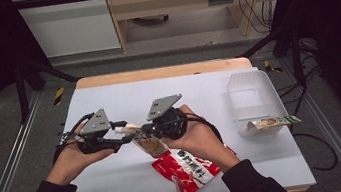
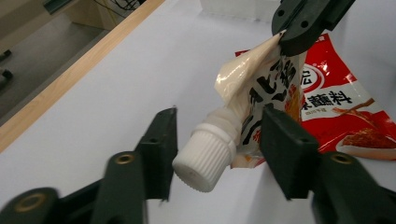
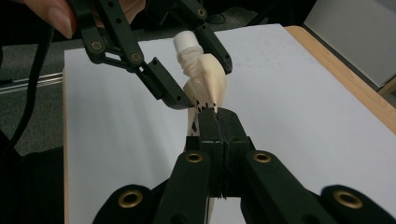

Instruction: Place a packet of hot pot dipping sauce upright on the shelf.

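Right gripper point(image 3: 218, 116): jaws clamped flat on the cream spouted plastic sauce pouch point(image 2: 261, 88). Left gripper point(image 2: 219, 140): jaws part-open, straddling the ribbed white screw cap point(image 2: 204, 157) untouched. Pouch's long axis runs gripper to gripper, cap toward left.

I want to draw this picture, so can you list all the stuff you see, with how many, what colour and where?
Spouted pouch: one, cream with dark lettering and a white ribbed cap, lifted above the table near the front middle.
Sauce packet: one, red and white, flat on the table at the front.
Plastic tub: one, clear, on the table's right side.
Small packet: one, greenish and pale, lying across the tub's near end.
Table: one, white top with a wooden edge.
Left gripper: one, black, its jaws either side of the cap, not pressing it.
Right gripper: one, black, shut on the pouch's edge.
Hands: two, dark sleeves, each holding a gripper.
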`<state>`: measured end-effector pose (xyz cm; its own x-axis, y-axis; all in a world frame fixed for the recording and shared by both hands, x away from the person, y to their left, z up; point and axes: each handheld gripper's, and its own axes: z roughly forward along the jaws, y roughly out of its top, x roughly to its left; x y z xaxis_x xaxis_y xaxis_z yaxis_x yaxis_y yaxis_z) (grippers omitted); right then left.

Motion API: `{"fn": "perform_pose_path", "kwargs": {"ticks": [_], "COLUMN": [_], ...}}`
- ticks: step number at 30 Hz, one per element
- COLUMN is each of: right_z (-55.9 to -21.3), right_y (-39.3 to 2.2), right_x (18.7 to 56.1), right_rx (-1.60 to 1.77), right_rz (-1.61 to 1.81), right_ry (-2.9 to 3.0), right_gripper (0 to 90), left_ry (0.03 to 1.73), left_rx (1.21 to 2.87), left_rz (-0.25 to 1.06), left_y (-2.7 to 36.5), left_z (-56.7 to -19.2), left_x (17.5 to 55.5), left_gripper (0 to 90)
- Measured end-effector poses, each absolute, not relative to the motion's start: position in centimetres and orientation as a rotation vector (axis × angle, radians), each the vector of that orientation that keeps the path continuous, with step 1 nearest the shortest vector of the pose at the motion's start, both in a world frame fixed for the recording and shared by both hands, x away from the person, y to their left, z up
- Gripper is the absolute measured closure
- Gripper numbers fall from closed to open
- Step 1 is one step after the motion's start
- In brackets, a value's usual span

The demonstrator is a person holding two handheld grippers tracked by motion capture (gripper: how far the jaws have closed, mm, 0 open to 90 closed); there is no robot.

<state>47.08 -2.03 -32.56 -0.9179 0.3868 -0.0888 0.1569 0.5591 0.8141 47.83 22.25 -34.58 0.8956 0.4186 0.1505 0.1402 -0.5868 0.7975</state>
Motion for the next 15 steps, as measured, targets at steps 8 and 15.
{"fn": "perform_pose_path", "kwargs": {"ticks": [8, 15], "right_z": [-33.1, -33.11], "right_y": [-2.07, -2.62], "right_x": [47.57, 47.78], "right_rx": [0.479, 0.495], "right_rz": [1.286, 1.283], "right_ry": [2.537, 2.524], "right_gripper": [90.0, 90.0], "left_ry": [0.418, 0.438], "left_rx": [2.204, 2.196], "left_rz": [0.393, 0.379], "left_y": [22.22, 21.64], "left_z": [-34.79, -34.17], "left_x": [48.1, 48.0], "left_gripper": [68.3, 71.5]}}
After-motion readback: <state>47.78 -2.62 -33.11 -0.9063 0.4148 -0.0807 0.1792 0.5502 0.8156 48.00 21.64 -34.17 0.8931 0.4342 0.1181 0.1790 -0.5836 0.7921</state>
